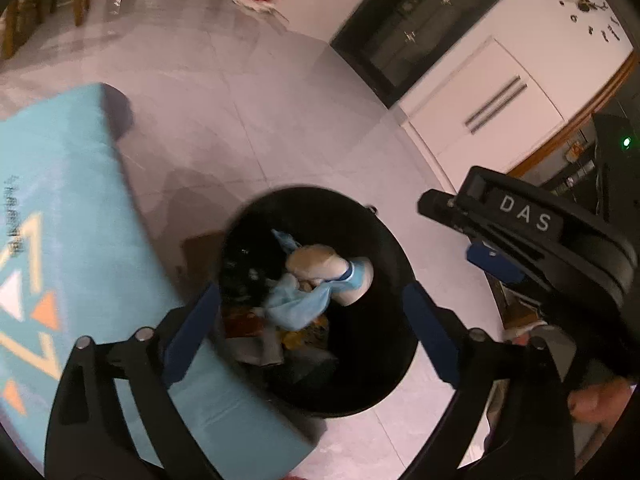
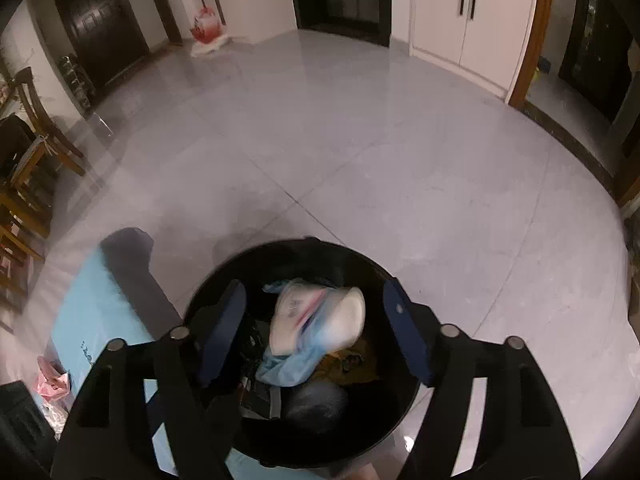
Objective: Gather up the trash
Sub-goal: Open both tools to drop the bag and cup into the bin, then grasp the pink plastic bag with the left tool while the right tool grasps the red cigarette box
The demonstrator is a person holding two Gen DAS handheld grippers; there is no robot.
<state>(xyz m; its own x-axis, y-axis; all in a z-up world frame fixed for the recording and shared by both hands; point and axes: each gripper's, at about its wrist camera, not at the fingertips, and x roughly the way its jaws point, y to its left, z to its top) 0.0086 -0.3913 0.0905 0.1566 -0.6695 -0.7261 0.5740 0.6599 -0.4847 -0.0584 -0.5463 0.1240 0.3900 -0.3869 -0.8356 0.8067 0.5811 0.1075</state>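
Trash [image 1: 320, 284] lies in the black bin [image 1: 384, 376] on the grey tiled floor [image 1: 260, 112]: a pale cup-like container tangled with light blue plastic, blurred, over wrappers and paper deeper down; the left gripper [image 1: 312, 328] hangs above the bin, fingers spread wide with nothing between them; the right gripper [image 2: 316, 332] is likewise released over the bin [image 2: 372, 428], trash [image 2: 316, 324] below its fingers, apart from them; a blue mat [image 1: 60, 200] lies just beside the bin.
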